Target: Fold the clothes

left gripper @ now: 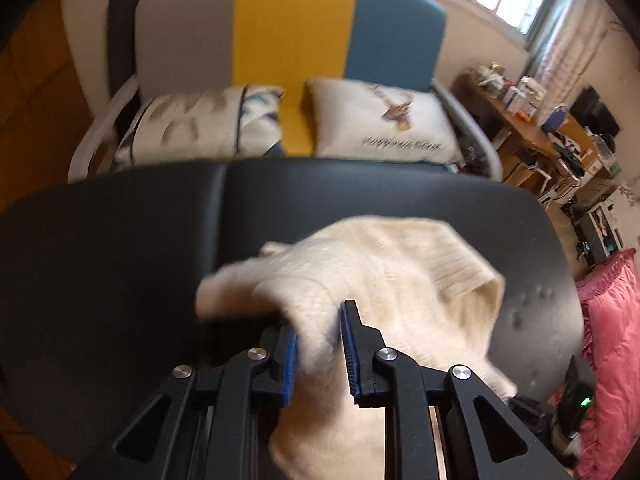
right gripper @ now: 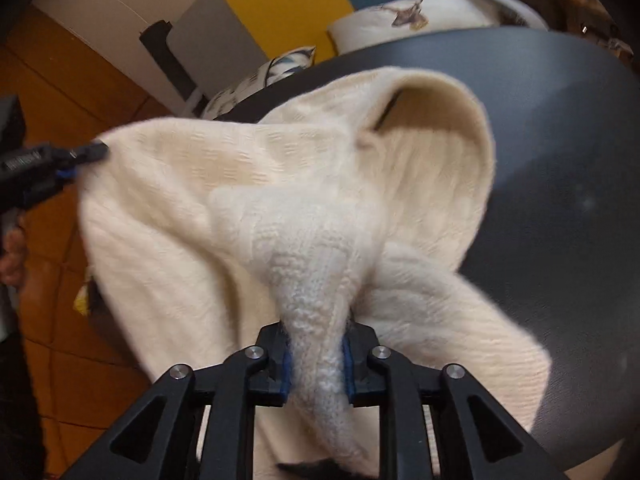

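One cream knitted sweater (right gripper: 280,184) is the only garment in sight, and two grippers have hold of it over a dark round counter (left gripper: 120,240). The left gripper (left gripper: 318,356) points steeply downward, its blue-padded jaws narrowly parted with a bunched fold of the knit between them; motion blur makes it hard to say how firmly the pads (left gripper: 350,356) press, though the fabric appears pinched. The right gripper (right gripper: 316,360) also tilts down toward the counter, jaws close together and clamped on a thick rope of gathered knit that runs through them. In the right wrist view the sweater drapes in a wide arc from that grip across to the left gripper, seen at the picture's left edge biting the garment's far corner, with a person's hand (right gripper: 10,252) just below it. Part of the sweater rests on the counter, part hangs off its near edge. Behind the counter stand two printed pillows (left gripper: 384,120) against a grey, yellow and blue headboard (left gripper: 292,24).
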Demonstrator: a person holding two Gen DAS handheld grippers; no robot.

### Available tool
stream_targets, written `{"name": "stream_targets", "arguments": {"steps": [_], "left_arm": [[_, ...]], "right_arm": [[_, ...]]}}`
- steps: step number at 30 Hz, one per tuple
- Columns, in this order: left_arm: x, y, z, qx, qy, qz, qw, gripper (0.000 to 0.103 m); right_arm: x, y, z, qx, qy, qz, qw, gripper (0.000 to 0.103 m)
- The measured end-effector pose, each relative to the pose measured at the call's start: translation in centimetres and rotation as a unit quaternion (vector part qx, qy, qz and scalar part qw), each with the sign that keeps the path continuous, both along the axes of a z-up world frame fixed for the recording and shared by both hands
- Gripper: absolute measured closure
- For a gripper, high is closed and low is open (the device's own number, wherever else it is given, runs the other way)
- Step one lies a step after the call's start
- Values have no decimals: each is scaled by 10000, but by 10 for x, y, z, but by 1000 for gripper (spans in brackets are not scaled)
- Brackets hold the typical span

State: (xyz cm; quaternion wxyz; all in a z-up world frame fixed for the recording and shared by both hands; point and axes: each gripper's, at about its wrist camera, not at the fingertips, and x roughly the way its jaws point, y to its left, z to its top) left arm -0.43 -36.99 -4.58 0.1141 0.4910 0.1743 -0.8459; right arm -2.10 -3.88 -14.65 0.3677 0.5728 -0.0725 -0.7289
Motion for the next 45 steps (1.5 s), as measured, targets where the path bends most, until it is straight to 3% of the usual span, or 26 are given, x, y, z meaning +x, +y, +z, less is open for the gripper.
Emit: {"name": "stream_targets", "arguments": {"steps": [4,6,8,10,12,13,16,17,21,23,25,27,28,30,32,33,37,39,43,45], "left_arm": [[51,-44,-11,634,227,400,9969,73],[80,-50,-13,1031,471,616,9916,57],[110,-48,-19,1426,671,730,9848,48],[138,-42,-29,1746,820,772,9782,45],[159,-27,-46,1835,812,730,9769,43],[165,-18,-58,1904,754,684,9764,43],[177,7,-92,2259,615,581,9705,42],[180,14,-101,2337,571,587,9688,42],[185,33,-118,2098,444,712,9741,41],[188,42,-121,1909,385,689,9784,41],[191,49,-123,1834,379,548,9808,40],[192,53,-124,2005,466,427,9777,37],[192,54,-125,2248,546,385,9721,36],[191,54,-134,2841,705,493,9549,35],[190,50,-148,3496,817,744,9304,35],[189,49,-154,3660,778,881,9232,35],[189,49,-174,4110,668,1212,9011,35],[189,52,-178,4338,737,1236,8895,35],[175,62,-178,4387,788,1257,8863,35],[165,69,-175,4294,801,1232,8911,37]], "right_arm": [[17,18,13,140,179,36,9997,78],[25,23,25,191,458,54,9988,78],[27,23,40,223,962,105,9951,78],[45,19,59,396,1737,149,9839,74],[59,4,67,577,2457,334,9671,73],[58,-7,65,740,2617,421,9614,67],[67,-27,56,1186,2840,531,9500,38],[67,-30,51,1197,2831,489,9503,34],[62,-34,50,1114,2973,74,9482,37],[68,-25,82,829,3422,-242,9357,37],[79,-14,108,877,4101,-741,9048,32],[91,-3,133,948,4766,-1250,8650,21],[89,-1,134,909,4674,-1226,8708,16],[76,0,123,604,3773,-658,9218,17],[70,2,104,397,3095,-380,9493,17],[67,3,94,298,2762,-254,9603,17],[76,-2,60,509,2209,447,9729,17],[81,-5,44,712,2080,670,9732,17],[78,-16,24,1103,2124,827,9674,17],[67,-19,21,1299,2118,695,9661,17]]}}
